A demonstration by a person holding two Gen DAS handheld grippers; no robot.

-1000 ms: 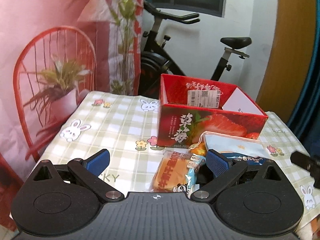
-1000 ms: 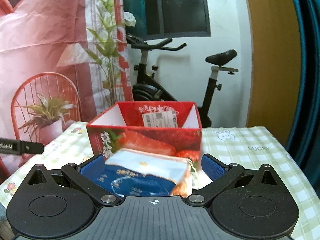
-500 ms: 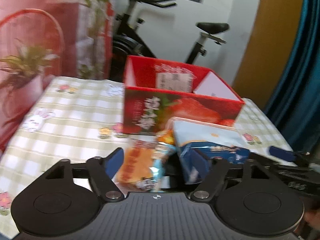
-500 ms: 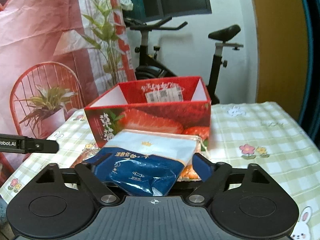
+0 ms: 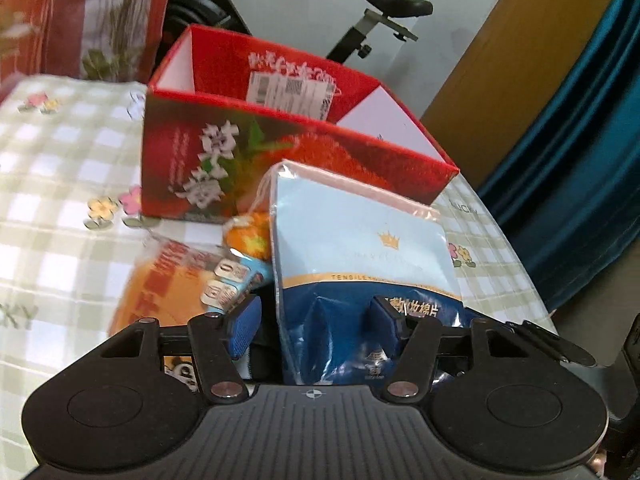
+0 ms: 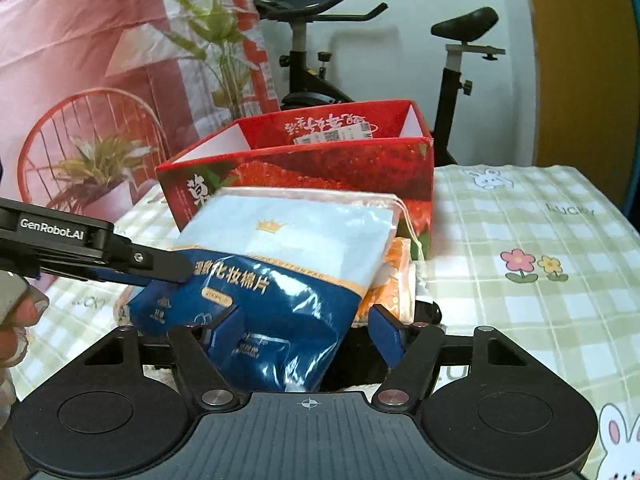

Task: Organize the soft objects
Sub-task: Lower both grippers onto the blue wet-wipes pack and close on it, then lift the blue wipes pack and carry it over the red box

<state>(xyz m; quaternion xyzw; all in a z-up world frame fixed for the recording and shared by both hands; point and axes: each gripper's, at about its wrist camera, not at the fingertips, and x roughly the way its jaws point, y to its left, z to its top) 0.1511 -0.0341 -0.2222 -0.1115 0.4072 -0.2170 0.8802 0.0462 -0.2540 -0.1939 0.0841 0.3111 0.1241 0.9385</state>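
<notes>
A blue and pale-blue pack of cotton pads [image 5: 360, 248] lies propped on other packets in front of the red strawberry box [image 5: 240, 140]. My left gripper [image 5: 314, 324] straddles the pack's near left corner with its jaws closing. Its right pad lies against the film, while the left pad stands clear of the pack's edge. My right gripper [image 6: 306, 332] straddles the same pack [image 6: 288, 248] from the other side, jaws also closing, with a gap at its right pad. The left gripper's finger [image 6: 160, 264] touches the pack's left side in the right wrist view.
An orange bread packet [image 5: 168, 280] and a small orange soft thing [image 5: 248, 236] lie beside the pack. An orange packet [image 6: 394, 276] pokes out beneath it. The checked tablecloth [image 6: 520, 320] covers the table. An exercise bike [image 6: 304, 60] stands behind, and a person's hand [image 6: 16, 312] shows at the left edge.
Both grippers have come down and forward onto the cotton pad pack, and both pairs of jaws have narrowed around it. The left view swung from the bread packet to the pack.
</notes>
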